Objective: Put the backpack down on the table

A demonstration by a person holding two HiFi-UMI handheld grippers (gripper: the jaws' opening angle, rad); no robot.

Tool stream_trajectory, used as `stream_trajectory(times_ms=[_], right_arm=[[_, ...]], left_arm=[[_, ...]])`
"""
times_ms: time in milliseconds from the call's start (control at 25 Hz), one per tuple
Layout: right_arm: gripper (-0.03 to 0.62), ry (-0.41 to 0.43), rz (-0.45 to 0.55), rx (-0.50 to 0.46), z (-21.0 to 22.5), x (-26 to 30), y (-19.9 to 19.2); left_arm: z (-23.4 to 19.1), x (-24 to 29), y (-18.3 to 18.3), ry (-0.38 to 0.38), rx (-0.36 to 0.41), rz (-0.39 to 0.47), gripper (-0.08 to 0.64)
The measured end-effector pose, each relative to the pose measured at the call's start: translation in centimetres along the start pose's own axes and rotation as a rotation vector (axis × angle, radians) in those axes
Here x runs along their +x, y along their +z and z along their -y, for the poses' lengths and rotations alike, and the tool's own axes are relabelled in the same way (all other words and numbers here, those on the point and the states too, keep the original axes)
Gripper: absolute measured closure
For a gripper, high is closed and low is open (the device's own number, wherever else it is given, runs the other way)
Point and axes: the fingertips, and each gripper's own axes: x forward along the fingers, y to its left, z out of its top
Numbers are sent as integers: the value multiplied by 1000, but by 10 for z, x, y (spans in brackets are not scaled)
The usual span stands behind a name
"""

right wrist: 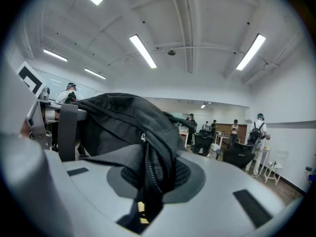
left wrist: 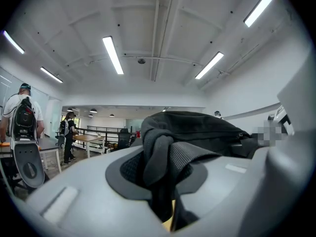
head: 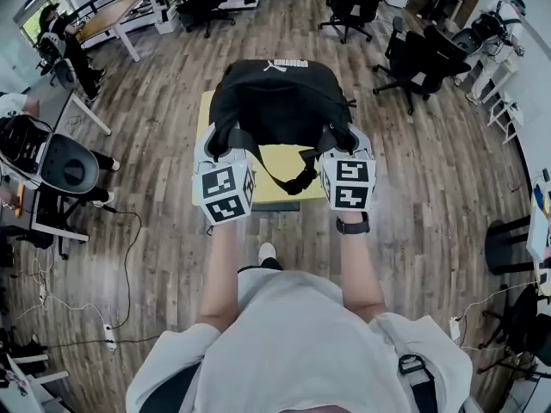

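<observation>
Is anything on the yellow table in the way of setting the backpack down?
Nothing visible stands in the way. The backpack hangs right over the yellow table. The strip of tabletop that shows is bare, but the part beneath the bag is hidden.

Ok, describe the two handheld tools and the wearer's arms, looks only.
Pale grey moulded plastic left tool and its matching right tool each carry a white cube printed with black square markers. Their inner pads are dark grey and ribbed. No cables show on them. The person wears a light short-sleeved shirt and a black wristwatch on the right wrist.
</observation>
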Motion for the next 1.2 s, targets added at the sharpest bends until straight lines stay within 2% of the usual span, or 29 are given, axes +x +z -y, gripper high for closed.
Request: stream_trajectory(times_ms=[320, 600, 880, 1200], right_arm=[[529, -14, -8, -11, -17, 88, 28], [529, -30, -6, -23, -26, 131, 17], [528, -22, -122, -22, -26, 178, -17], [525, -7, -174, -23, 2, 237, -29]], left_arm=[[-61, 78, 5, -26, -28, -5, 485], [-85, 117, -11, -36, -44, 20, 485], [-97, 167, -56, -44, -73, -78, 485], [-94, 226, -74, -41, -86, -131, 485]])
